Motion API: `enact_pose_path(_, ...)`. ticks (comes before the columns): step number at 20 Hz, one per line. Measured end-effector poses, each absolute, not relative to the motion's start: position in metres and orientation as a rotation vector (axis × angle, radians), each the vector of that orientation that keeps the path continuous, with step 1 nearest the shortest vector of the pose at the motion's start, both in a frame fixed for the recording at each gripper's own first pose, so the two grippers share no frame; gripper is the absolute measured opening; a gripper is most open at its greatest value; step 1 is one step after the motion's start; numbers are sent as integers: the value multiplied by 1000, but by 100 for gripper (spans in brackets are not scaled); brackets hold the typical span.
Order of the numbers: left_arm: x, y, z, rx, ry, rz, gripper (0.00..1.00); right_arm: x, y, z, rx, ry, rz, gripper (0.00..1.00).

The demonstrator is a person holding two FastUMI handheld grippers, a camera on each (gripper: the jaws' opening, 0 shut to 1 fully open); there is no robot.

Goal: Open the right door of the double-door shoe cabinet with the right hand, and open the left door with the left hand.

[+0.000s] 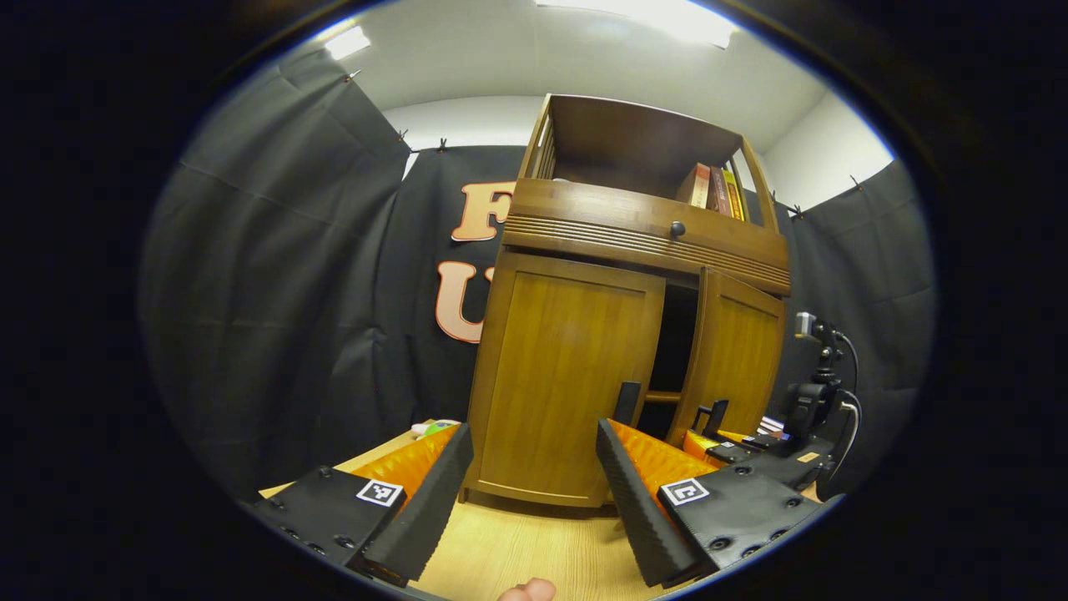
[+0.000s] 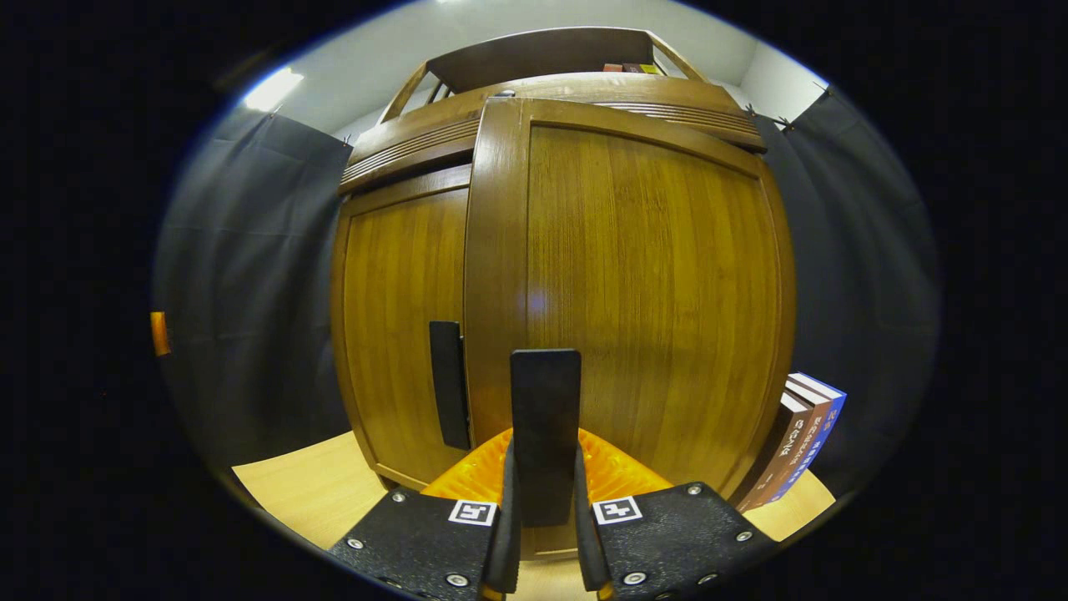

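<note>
on tabletop (image 1: 517, 542), left claw (image 1: 534, 492) released; right claw (image 2: 542, 509) grasping rt door handle (image 2: 546, 417).

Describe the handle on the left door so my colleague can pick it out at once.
Find the wooden shoe cabinet on the table. Its left door is closed; the right door stands ajar. The left door's handle is the dark upright bar free of any hand-held gripper, whereas the right hand-held gripper clamps its twin.

We see black cloth walls (image 1: 275, 275) hung around the booth, with a white ceiling (image 1: 501, 58) and bright ceiling lights (image 1: 659, 15) above them. A light wooden desk (image 1: 517, 551) lies below, and books (image 2: 801, 451) lean near its right edge.
</note>
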State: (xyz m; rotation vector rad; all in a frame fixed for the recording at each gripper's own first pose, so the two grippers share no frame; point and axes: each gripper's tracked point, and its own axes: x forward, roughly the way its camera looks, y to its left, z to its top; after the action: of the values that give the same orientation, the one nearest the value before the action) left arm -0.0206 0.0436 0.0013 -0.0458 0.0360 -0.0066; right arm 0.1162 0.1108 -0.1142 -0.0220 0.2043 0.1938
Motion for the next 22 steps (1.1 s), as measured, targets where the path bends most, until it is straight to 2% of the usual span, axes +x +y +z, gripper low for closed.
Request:
enact_pose_path(2, -21, 42, 0, -40, 42, -24, 99, 104, 104, -112, -18, 208, 195, 28)
enact_pose_path(4, -22, 40, 0, -39, 44, -42, 94, 91, 96, -108, -9, 212, 193, 28)
enact_pose_path(14, -24, 32, 1, -54, 86, -120, 96, 35, 41, -95, -20, 221, 162, 27)
enact_pose_path(15, -25, 31, 1, -46, 87, -127, 94, 30, 37, -94, -35, 223, 146, 27)
enact_pose_path(16, -25, 31, -1, -37, 87, -136, 94, 25, 30, -93, -53, 224, 127, 18)
enact_pose_path(17, -25, 29, -3, -30, 89, -149, 94, 21, 21, -94, -71, 226, 109, 27)
enact_pose_path(18, -24, 28, -5, -25, 92, -160, 96, 18, 13, -92, -71, 223, 90, 17)
enact_pose_path(19, -24, 25, -6, -21, 94, -170, 99, 14, 5, -92, -60, 227, 77, 23)
enact_pose_path(21, -27, 17, -9, -26, 96, -192, 96, 6, -10, -93, -35, 236, 52, 22)
enact_pose_path(22, -28, 11, -8, -27, 97, -201, 95, 3, -18, -92, -38, 239, 35, 30)
